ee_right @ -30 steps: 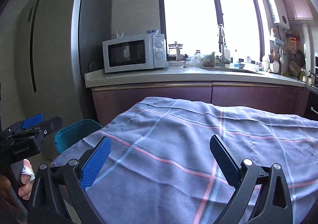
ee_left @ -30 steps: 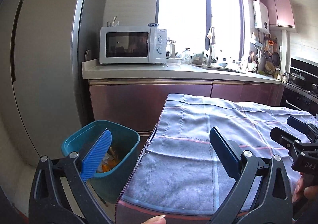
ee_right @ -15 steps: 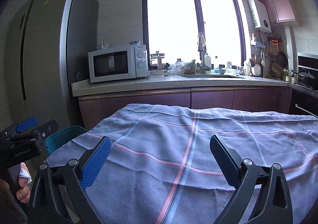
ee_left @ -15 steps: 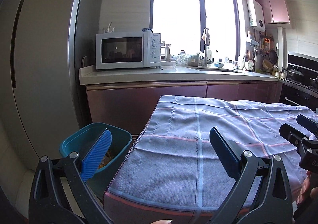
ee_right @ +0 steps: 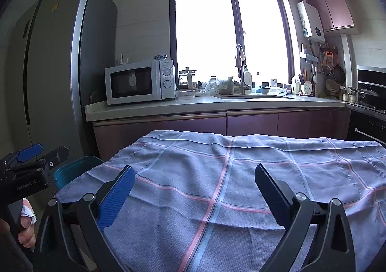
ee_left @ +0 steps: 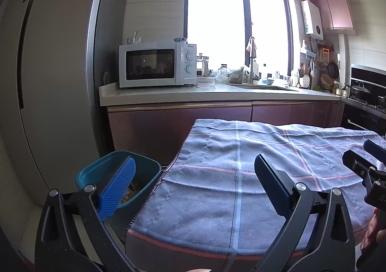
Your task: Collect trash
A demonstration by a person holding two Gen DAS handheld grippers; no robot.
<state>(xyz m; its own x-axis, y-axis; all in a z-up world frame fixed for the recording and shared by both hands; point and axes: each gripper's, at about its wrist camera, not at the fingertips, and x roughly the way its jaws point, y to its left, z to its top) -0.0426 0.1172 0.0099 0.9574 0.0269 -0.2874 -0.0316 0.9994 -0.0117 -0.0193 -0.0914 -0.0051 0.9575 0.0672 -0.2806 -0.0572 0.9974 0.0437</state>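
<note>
Starting at your left: the bin (ee_left: 118,175) sits on the floor just off the table's left edge, past the fridge (ee_left: 48,79). Compared with a second ago, both cameras have tipped up and pulled back a bit. The bin used to sit lower and closer in the left wrist view, and now you see more window and ceiling. So my read is you've lifted away from the bin after a drop rather than heading in for a pick.

The bin is upright, mouth facing up, and its rim looks like a rounded rectangle with the long side running away from you toward the counter (ee_left: 217,96). There's orange and tan stuff inside (can't tell what exactly, the blue pad covers part of it).

Your left gripper (ee_left: 193,182) is spread wide with nothing between the pads. Moving right across the cloth (ee_right: 217,187), I don't see a single scrap on it in either view, just plaid and a few wrinkles. Your right gripper (ee_right: 193,190) is also spread wide and empty, hovering over the middle of the table.

Judging from that, the tabletop part looks pretty much done, unless something's hiding off the right edge where neither camera reaches.
</note>
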